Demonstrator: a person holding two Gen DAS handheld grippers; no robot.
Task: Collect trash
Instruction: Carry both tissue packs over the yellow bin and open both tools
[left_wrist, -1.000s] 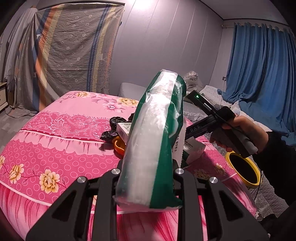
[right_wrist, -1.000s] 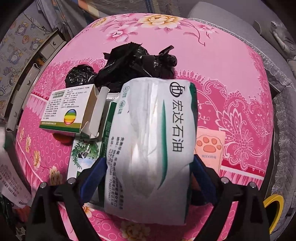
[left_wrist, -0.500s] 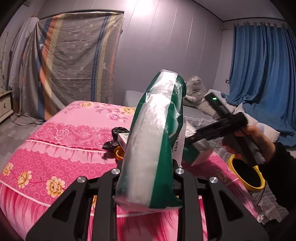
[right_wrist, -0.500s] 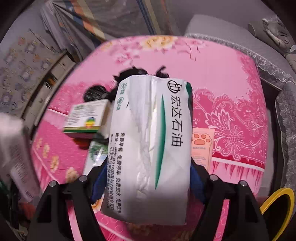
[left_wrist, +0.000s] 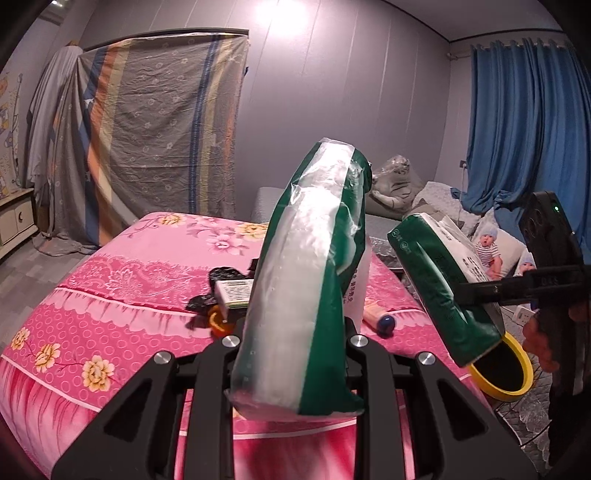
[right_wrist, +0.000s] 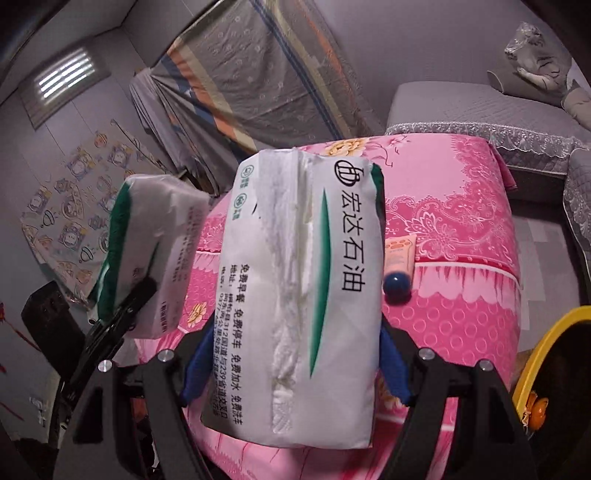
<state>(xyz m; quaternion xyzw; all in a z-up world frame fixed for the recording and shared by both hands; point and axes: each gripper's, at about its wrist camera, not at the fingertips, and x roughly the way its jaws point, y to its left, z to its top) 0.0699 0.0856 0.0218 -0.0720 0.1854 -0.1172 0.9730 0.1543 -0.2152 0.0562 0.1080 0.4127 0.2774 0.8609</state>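
Both packs have risen off the bed (left_wrist: 110, 280): left gripper (left_wrist: 291, 343) clamps one pack (left_wrist: 295, 295), right gripper (right_wrist: 295, 354) clamps the other (right_wrist: 303, 295), now nearing the bin (left_wrist: 517, 373) beside the bed's edge

Dim room, purple cast; ceiling lamp glare on wall (left_wrist: 273, 14). Fisheye bends my edges; corners vignetted, slight blur.

We've got the right gripper (right_wrist: 295, 365) clamped on a white tissue pack (right_wrist: 303, 295) with green trim, raised above the pink floral tablecloth (right_wrist: 461, 258). At left, the left gripper (right_wrist: 122, 306) grips another tissue pack (right_wrist: 155, 240). A blue-capped tube (right_wrist: 397, 266) lies behind, a yellow-rimmed bin (right_wrist: 535, 362) at right.
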